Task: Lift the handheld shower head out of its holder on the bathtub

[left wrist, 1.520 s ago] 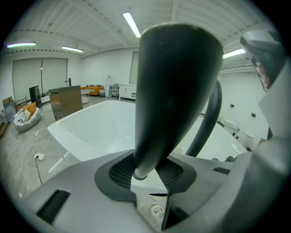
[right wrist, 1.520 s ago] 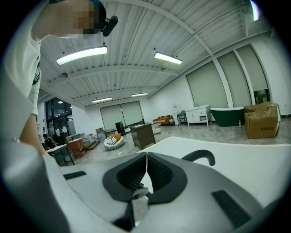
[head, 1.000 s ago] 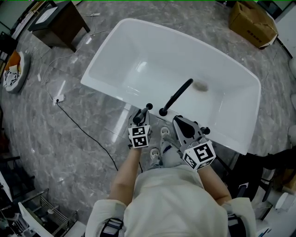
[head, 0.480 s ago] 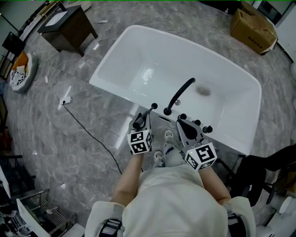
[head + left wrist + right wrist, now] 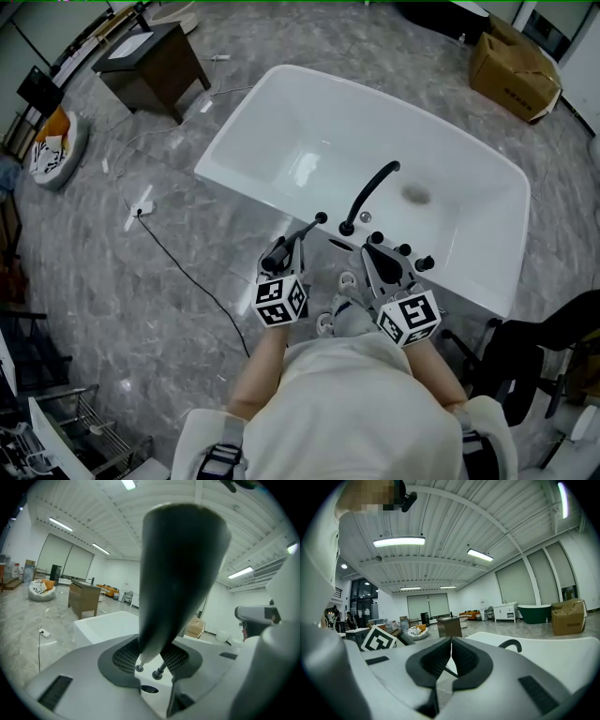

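Left hand-held gripper (image 5: pixel 281 253), jaws half-open and clamped on black shower head (image 5: pixel 302 232), has raised it up and back from white bathtub (image 5: pixel 234 131) rim over past second. Shower head now appears clear of rim, left of black faucet spout (image 5: pixel 370 192). Right hand-held gripper (image 5: pixel 380 262), jaws closed and empty, hovers near faucet knobs (image 5: pixel 404 249). Lift looks essentially complete; holder itself not made out.

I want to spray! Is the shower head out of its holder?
Out. The left gripper holds the shower head clear of the bathtub rim.
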### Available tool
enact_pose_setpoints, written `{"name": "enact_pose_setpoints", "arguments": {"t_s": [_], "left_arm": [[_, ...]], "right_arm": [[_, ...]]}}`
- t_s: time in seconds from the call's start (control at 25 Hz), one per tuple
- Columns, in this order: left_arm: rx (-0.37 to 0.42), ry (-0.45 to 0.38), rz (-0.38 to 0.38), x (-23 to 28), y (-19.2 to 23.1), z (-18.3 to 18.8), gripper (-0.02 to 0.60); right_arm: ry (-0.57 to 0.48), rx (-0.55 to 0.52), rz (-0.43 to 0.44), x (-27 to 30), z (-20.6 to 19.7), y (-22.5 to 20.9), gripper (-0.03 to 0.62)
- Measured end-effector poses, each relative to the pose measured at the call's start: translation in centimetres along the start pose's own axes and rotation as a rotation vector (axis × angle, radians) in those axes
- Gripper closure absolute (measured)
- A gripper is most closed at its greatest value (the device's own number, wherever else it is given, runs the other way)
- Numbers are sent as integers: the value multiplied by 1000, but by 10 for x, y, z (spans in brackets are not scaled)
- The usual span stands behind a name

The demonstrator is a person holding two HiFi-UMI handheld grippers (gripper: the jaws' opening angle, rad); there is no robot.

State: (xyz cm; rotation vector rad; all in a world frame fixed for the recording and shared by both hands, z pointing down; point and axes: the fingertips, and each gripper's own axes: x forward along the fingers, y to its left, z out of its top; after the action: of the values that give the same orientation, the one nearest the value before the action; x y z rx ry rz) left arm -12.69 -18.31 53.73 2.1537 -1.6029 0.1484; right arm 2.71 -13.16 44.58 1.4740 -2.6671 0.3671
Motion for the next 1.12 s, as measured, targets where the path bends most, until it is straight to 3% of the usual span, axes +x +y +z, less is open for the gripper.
{"name": "enact_pose_setpoints", "arguments": {"t_s": [0.52, 1.12], "left_arm": [[-75, -115, -29, -60, -4, 62, 440], [-47, -336, -110, -125, -26, 152, 440]], "right_arm": [[-50, -40, 24, -5, 16, 18, 574], [-89, -52, 12, -20, 23, 15, 574]]}}
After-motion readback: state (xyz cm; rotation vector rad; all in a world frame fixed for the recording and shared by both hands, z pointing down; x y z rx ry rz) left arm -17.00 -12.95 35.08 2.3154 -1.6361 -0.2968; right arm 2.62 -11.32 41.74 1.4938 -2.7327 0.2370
